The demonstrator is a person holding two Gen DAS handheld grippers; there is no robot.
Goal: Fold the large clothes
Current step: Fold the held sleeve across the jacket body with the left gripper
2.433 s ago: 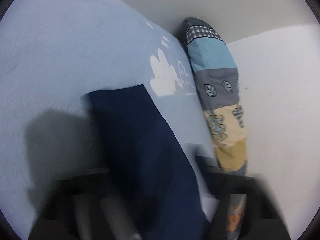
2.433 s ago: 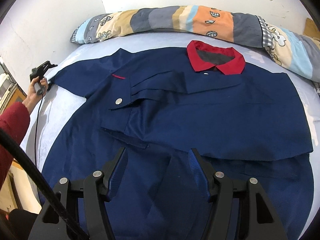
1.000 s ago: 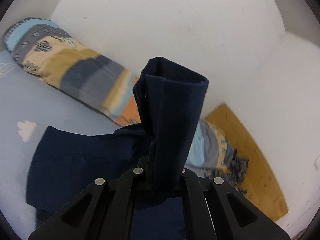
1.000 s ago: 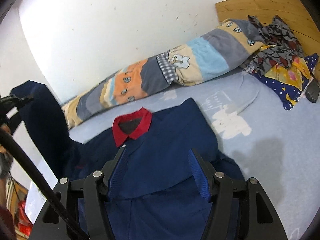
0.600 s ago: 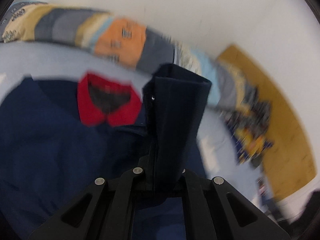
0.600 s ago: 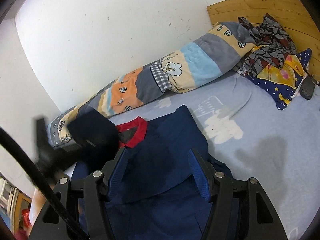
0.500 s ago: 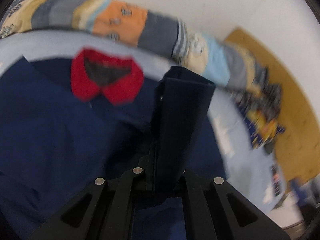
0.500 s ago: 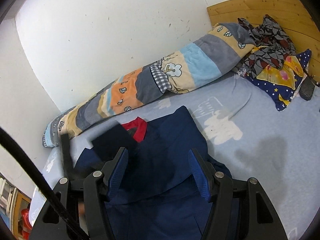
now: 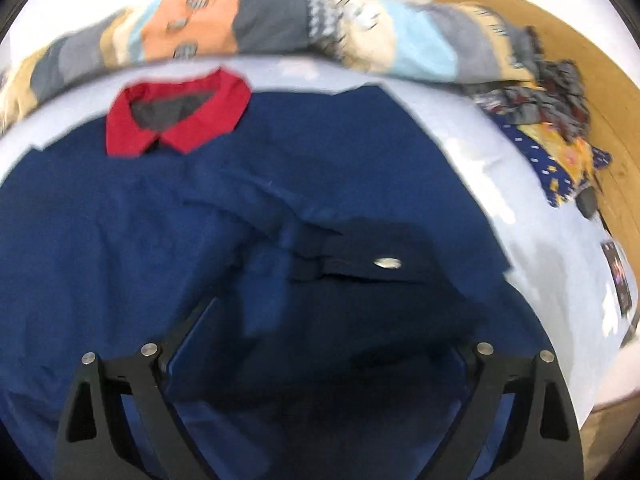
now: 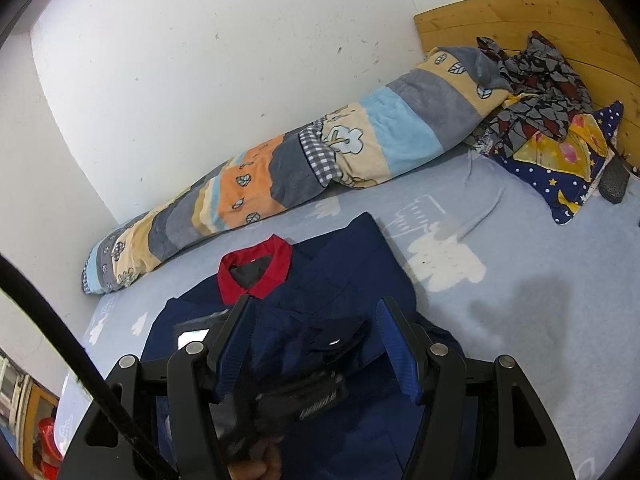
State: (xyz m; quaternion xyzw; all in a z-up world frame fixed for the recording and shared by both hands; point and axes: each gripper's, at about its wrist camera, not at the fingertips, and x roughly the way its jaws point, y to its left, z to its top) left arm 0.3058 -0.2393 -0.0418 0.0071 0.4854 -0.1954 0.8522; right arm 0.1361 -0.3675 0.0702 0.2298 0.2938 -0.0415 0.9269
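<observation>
Left wrist view: dark-blue cloth shirt (image 9: 200, 220) with red collar (image 9: 176, 120), silver snap (image 9: 387, 263) on folded sleeve cuff.
Right wrist view: wooden headboard (image 10: 520, 20), striped patchwork bolster (image 10: 304, 168).
Left gripper (image 9: 320, 344): jaws opening, cuff lying loose between them.
Right gripper (image 10: 316, 340): spread, gripping nothing, over the shirt on the pale-blue sheet (image 10: 520, 280).

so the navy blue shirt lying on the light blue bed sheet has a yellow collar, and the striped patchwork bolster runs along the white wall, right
Not quite: the collar of the navy blue shirt is red, not yellow, as the right wrist view shows clearly. The rest holds: the shirt lies on the light blue bed sheet, and the striped patchwork bolster runs along the white wall.
</observation>
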